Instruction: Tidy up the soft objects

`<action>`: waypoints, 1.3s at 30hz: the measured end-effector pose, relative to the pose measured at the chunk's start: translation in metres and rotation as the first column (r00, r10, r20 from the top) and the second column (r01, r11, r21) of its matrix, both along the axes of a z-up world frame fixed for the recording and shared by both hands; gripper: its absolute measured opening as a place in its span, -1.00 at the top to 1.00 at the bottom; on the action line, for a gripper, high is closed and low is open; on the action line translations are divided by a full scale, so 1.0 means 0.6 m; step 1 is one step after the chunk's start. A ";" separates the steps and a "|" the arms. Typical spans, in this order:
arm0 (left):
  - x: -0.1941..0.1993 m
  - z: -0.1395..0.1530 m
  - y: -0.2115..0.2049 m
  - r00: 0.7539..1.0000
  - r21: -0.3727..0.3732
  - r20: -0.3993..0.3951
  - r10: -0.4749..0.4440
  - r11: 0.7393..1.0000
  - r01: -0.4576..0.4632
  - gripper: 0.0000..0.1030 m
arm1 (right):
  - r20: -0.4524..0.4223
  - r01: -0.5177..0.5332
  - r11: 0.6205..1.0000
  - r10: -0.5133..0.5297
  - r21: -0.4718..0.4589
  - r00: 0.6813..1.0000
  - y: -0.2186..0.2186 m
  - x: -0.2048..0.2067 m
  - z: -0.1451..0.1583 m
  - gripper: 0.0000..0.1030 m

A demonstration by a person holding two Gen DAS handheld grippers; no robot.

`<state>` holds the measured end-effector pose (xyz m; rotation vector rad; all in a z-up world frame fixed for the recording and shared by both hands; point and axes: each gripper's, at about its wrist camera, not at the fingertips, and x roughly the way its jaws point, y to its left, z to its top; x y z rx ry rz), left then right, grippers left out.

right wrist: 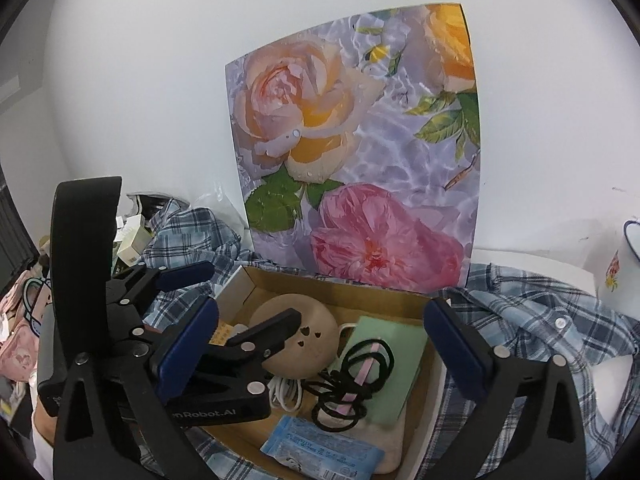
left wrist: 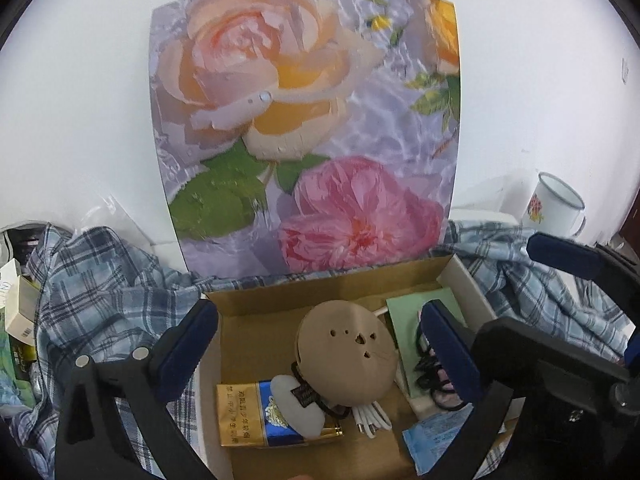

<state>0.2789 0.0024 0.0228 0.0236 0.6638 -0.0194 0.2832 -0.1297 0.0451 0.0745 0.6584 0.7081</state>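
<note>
Cardboard box (left wrist: pixel 256 292): open top, on a blue plaid shirt (left wrist: pixel 108 276) that spreads to both sides; flower poster (left wrist: pixel 304 128) stands upright against the white wall just behind it

Box contents:
- round tan pouch (left wrist: pixel 344 352) with small cut-out holes, near the middle
- white cable (left wrist: pixel 370 420) coiled just in front of the pouch, partly under it
- gold and blue packet (left wrist: pixel 256 416) at the front left, a pale flat piece (left wrist: pixel 296 404) lying on it
- green pad (right wrist: pixel 384 364) on the right side, black hair ties (right wrist: pixel 356 380) bunched on top with a pink strip among them
- light blue wrapped packet (right wrist: pixel 320 448) at the front edge

Left gripper (left wrist: pixel 320 352): jaws wide apart, holding nothing, poised over the box with the tan pouch between the fingers
Right gripper (right wrist: pixel 320 344): jaws wide apart, holding nothing, over the right half of the box above the hair ties

Surroundings: white enamel mug (left wrist: pixel 554 208) with flower print at far right by the wall; small cartons (left wrist: pixel 20 308) at far left; pink printed fabric (right wrist: pixel 16 344) at the left edge of the right view
</note>
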 end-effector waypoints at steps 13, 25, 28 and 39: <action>-0.058 0.088 0.016 0.984 0.003 0.170 0.050 0.999 -0.052 -1.00 | 0.122 0.006 0.998 -0.015 0.070 0.992 -0.027 -0.037 0.072 -0.99; -0.153 0.192 0.009 0.940 0.024 0.337 0.044 0.998 -0.056 -1.00 | 0.286 0.008 0.994 -0.038 0.106 0.958 -0.051 -0.107 0.164 -0.99; -0.182 0.216 0.007 0.923 0.027 0.382 0.048 0.998 -0.063 -1.00 | 0.321 0.019 0.993 -0.057 0.119 0.945 -0.062 -0.126 0.186 -0.99; -0.296 0.300 0.006 0.850 -0.026 0.525 0.046 0.999 -0.038 -1.00 | 0.455 0.026 0.987 -0.097 0.159 0.885 -0.090 -0.227 0.277 -1.00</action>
